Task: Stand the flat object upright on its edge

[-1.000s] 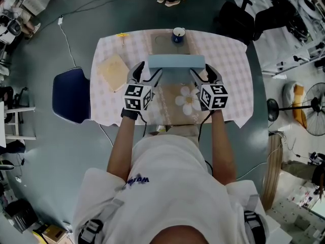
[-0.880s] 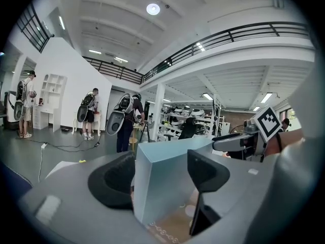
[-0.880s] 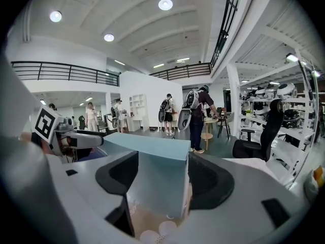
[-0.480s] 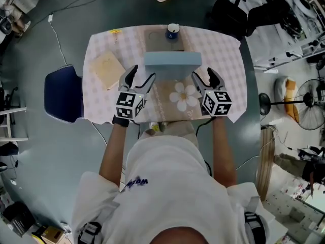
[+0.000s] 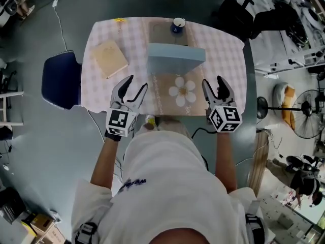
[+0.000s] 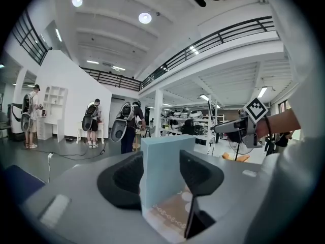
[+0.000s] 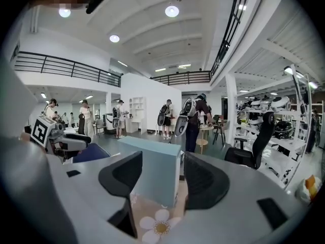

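At the far left a blue chair (image 5: 60, 79) stands beside the checkered table (image 5: 226, 52), and a tan notebook (image 5: 108, 58) lies flat on the table's left part. Next comes the left gripper (image 5: 135, 84), held over the near edge of the table. Its jaws are spread and closing with nothing between the pads. The left gripper view shows the light blue box (image 5: 175, 59) in line with the gap but farther out, untouched.

The box stands upright on its long edge in the middle of the table, at the far end of a brown mat with a white flower (image 5: 182, 91). A blue cup (image 5: 178, 24) sits behind it near the far edge.

To the right, the right gripper (image 5: 213, 83) hovers by the near edge, also clear of the box. Its jaws are parted and closing on nothing.
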`<state>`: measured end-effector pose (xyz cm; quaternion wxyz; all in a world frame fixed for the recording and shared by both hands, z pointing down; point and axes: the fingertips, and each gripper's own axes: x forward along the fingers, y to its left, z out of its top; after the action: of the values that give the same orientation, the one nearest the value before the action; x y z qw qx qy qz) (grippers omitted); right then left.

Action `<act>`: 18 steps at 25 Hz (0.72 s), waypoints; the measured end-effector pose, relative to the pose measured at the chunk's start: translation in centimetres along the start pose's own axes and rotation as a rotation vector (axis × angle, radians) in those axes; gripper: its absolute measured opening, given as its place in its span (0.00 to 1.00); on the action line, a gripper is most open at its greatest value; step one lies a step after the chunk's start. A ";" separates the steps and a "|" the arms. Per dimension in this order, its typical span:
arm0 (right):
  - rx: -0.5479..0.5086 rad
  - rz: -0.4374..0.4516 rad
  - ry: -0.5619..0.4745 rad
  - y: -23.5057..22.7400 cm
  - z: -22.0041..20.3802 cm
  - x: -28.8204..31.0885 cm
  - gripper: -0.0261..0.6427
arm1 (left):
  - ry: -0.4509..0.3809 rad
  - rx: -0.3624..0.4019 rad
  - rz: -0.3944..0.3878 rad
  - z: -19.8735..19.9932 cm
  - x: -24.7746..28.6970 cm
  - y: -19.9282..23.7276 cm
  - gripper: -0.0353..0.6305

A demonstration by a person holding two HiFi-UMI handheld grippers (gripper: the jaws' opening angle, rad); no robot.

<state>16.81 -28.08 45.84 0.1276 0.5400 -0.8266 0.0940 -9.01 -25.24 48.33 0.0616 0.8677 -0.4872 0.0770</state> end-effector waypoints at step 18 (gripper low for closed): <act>0.008 0.016 -0.164 1.6 -0.2 -17.4 0.14 | -0.058 0.075 0.170 4.9 -11.9 -10.0 0.08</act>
<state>22.04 -12.29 40.62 0.0568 0.5398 -0.8381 0.0537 -6.20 -10.96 40.90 0.0080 0.8267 -0.5576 0.0750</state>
